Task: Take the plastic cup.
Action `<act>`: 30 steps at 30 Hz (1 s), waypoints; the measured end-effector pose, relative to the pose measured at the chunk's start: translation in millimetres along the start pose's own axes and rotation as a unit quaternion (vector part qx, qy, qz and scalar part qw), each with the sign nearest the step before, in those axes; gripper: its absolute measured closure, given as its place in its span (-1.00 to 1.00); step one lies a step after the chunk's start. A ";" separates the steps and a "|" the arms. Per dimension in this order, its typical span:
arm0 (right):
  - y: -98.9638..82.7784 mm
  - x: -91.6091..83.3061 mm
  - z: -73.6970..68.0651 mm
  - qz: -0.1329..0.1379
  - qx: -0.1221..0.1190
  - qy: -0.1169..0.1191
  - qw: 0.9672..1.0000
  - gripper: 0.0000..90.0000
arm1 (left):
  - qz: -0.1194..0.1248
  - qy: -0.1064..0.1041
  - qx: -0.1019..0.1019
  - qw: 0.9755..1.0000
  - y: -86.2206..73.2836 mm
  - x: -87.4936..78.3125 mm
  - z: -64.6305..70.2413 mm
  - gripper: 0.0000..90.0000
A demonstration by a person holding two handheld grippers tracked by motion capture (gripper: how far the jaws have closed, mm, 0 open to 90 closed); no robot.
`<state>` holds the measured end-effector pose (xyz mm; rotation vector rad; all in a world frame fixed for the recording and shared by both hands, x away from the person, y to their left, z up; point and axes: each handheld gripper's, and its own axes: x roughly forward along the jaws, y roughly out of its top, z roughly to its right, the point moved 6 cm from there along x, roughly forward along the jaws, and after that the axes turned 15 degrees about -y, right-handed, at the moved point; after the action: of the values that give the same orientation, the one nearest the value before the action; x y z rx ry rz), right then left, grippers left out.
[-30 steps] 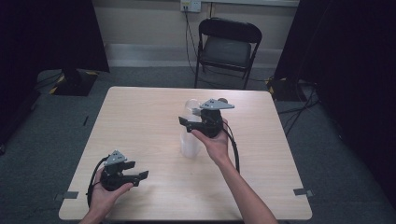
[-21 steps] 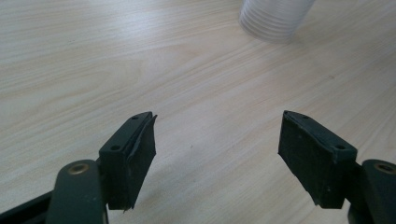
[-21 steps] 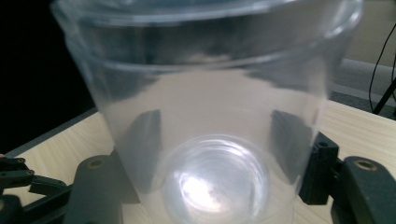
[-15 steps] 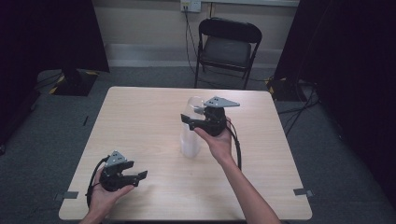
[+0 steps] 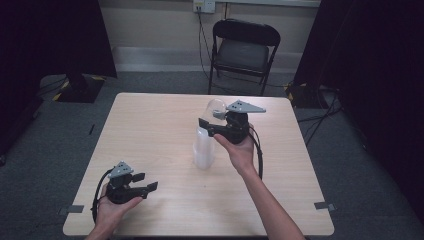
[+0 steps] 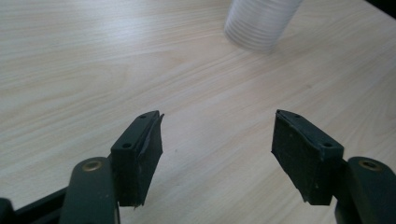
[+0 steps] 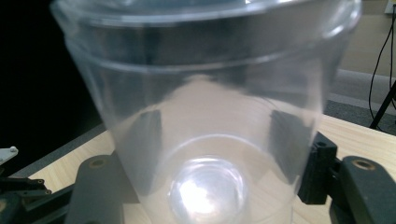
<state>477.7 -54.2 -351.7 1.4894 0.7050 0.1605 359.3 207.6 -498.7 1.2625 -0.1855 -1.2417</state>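
A stack of translucent plastic cups [image 5: 204, 150] stands upright at the table's middle; its base is visible in the left gripper view [image 6: 261, 21]. My right gripper [image 5: 207, 125] is shut on a clear cup [image 5: 216, 106] at the top of that stack, held just above it. Its jaws have just been closing on the cup [image 7: 205, 116], with a pad [image 7: 317, 168] against each side. My left gripper [image 5: 145, 181] rests low near the table's front left corner. Its jaws [image 6: 217, 140] have just been closing a little, still wide apart with nothing between them.
The wooden table [image 5: 150, 125] has bare surface all around the stack. A black folding chair [image 5: 242, 50] stands behind the far edge. Cables run along the grey floor and wall at the back.
My right gripper has risen a little with the clear cup, drawing it up from the stack. The left hand has stayed put and its jaws are slightly narrower.
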 end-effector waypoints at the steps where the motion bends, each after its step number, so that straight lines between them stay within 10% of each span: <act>1: 0.5 -1.2 0.7 0.000 0.002 0.000 1.000 -0.22 | 0.002 0.003 0.001 1.000 0.1 -0.2 0.2 -0.22; 24: -22.9 -48.8 11.9 -0.009 0.045 0.029 0.999 -0.22 | 0.010 -0.009 0.027 1.000 12.4 3.9 15.5 -0.22; 30: -32.3 -59.0 18.1 -0.007 0.053 0.037 0.998 -0.22 | 0.018 -0.016 0.061 0.998 25.4 4.1 27.8 -0.11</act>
<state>430.0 -103.4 -363.9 1.5852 0.7945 0.1704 356.6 182.6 -470.3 1.3395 -0.3095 -1.2344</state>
